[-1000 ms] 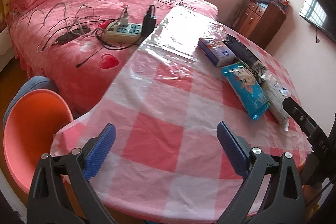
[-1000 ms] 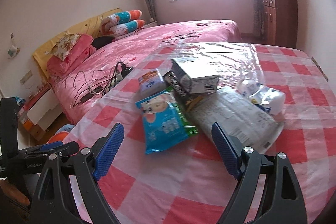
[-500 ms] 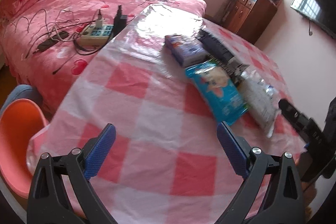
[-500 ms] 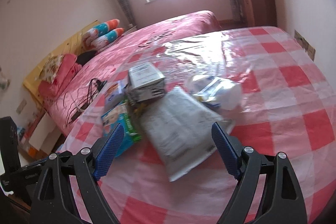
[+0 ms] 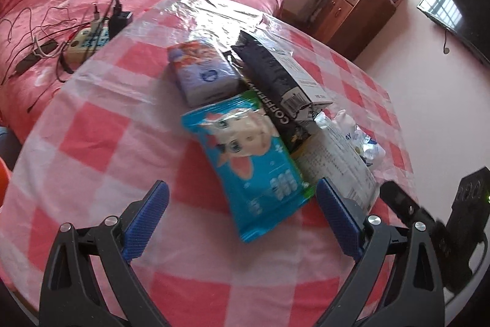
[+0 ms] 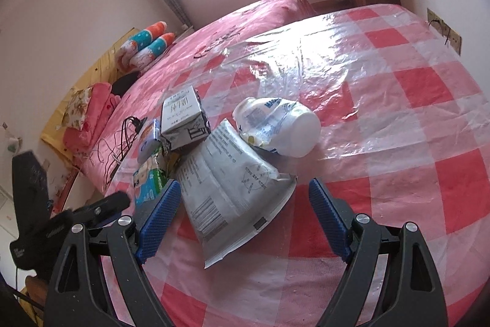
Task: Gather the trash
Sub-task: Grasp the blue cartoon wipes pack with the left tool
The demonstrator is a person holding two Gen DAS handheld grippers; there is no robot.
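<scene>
Here, a cluster of trash is seen lying on a table (image 5: 92,149) covered with a pink-and-white checked plastic cloth. A blue snack packet (image 5: 248,155) printed with a cartoon face is laid flat, its long axis running from the far left toward the near right in the left wrist view, its near end falling between the spread fingers of the left gripper (image 5: 242,219). Just beyond it a pale purple tissue pack (image 5: 203,72) is set, and beside that a black-and-white carton (image 5: 275,75) lies on its side, its barcoded end turned toward the camera. A grey printed pouch (image 6: 229,189) is laid flat with one corner pointed at the right gripper (image 6: 242,219), whose jaws are held wide apart with nothing between the pads. A white plastic jar (image 6: 278,126) is tipped on its side, touching the pouch's far edge.
</scene>
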